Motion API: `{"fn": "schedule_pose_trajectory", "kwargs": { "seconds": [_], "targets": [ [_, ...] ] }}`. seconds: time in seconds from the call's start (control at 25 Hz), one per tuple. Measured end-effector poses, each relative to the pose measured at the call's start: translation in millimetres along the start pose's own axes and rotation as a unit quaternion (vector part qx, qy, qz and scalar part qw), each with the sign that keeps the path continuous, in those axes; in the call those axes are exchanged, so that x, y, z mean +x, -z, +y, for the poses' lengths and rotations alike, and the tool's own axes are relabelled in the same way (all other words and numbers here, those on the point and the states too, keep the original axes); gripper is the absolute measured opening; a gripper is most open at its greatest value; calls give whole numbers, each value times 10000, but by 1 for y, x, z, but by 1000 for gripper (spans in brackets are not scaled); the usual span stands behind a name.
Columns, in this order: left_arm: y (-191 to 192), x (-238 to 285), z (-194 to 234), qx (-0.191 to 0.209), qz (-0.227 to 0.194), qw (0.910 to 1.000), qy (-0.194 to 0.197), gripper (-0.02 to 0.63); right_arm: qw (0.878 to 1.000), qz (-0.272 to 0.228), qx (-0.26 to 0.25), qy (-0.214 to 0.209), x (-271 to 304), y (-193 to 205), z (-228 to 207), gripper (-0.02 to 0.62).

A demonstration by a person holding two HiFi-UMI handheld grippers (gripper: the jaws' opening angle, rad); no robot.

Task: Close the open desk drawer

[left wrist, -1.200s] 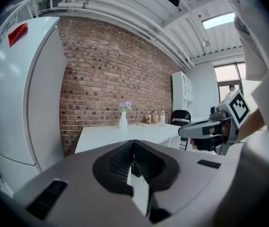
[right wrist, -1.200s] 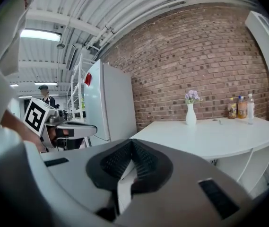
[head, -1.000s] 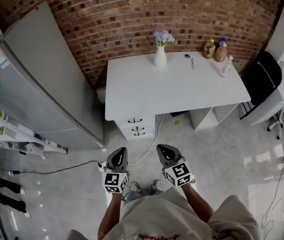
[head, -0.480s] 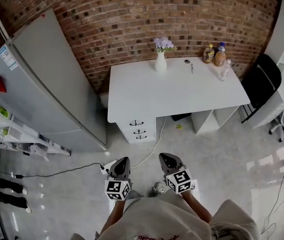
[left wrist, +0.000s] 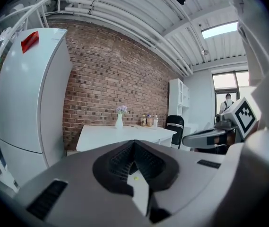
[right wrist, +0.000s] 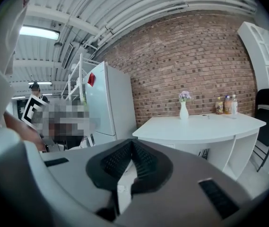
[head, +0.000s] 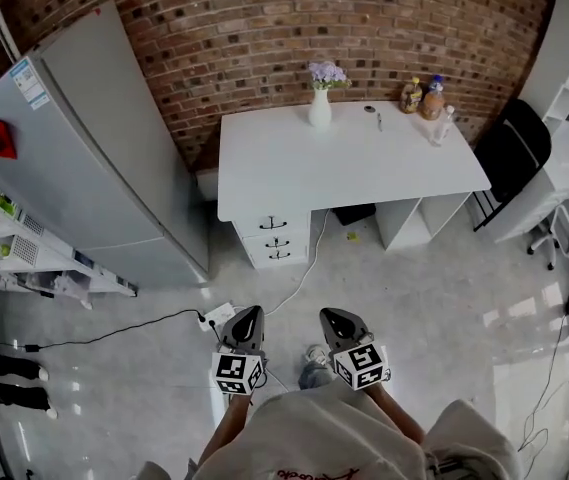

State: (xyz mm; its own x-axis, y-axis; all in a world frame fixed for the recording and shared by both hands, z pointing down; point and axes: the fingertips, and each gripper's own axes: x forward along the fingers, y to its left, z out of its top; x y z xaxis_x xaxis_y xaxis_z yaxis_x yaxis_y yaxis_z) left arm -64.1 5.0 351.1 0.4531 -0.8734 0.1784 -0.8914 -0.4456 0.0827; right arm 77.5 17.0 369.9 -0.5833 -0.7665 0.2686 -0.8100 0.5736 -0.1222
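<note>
The white desk (head: 364, 173) stands against the brick wall, its drawer unit (head: 275, 239) under the left end with three black-handled fronts. From above the fronts look level with one another. Both grippers hang over the floor well short of the desk, pointing toward it. The left gripper (head: 247, 320) (left wrist: 134, 144) is shut with nothing between its pads. The right gripper (head: 336, 320) (right wrist: 131, 144) is shut and empty too. The desk (left wrist: 125, 135) (right wrist: 205, 126) sits far off in both gripper views.
A grey fridge (head: 94, 138) stands left of the desk, with a wire shelf (head: 9, 253) beside it. A power strip (head: 217, 316) and its cable lie on the floor by the left gripper. A vase (head: 320, 110) and bottles (head: 422, 98) sit on the desk; a black chair (head: 509, 153) stands at right.
The person has backed away from the desk. Both grippers, still shut, are farther from the drawer unit, and the power strip has come into view beside the left one.
</note>
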Motion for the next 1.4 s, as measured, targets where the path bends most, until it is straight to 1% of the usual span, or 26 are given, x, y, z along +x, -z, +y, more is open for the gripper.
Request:
{"fn": "schedule_pose_trajectory", "kwargs": {
  "seconds": [0.24, 0.48, 0.6, 0.84, 1.0, 1.2, 1.4],
  "targets": [
    [22, -64, -3, -153, 99, 9998, -31, 12, 9999, 102, 103, 49, -26, 18, 54, 17],
    [52, -118, -26, -208, 266, 9994, 65, 12, 9997, 99, 218, 95, -62, 40, 95, 17],
    [61, -137, -33, -226, 270, 9993, 85, 12, 9997, 84, 224, 105, -75, 48, 112, 17],
    [60, -153, -39, -232, 168, 9995, 122, 12, 9998, 15, 111, 164, -88, 49, 124, 17],
    [61, -157, -42, -192, 153, 9996, 137, 12, 9997, -76, 136, 193, -92, 45, 128, 17],
    [60, -157, -43, -154, 134, 9996, 184, 12, 9997, -115, 88, 193, -93, 43, 133, 15],
    [59, -157, -43, -122, 116, 9997, 149, 12, 9997, -131, 36, 209, -93, 40, 134, 17]
  ]
}}
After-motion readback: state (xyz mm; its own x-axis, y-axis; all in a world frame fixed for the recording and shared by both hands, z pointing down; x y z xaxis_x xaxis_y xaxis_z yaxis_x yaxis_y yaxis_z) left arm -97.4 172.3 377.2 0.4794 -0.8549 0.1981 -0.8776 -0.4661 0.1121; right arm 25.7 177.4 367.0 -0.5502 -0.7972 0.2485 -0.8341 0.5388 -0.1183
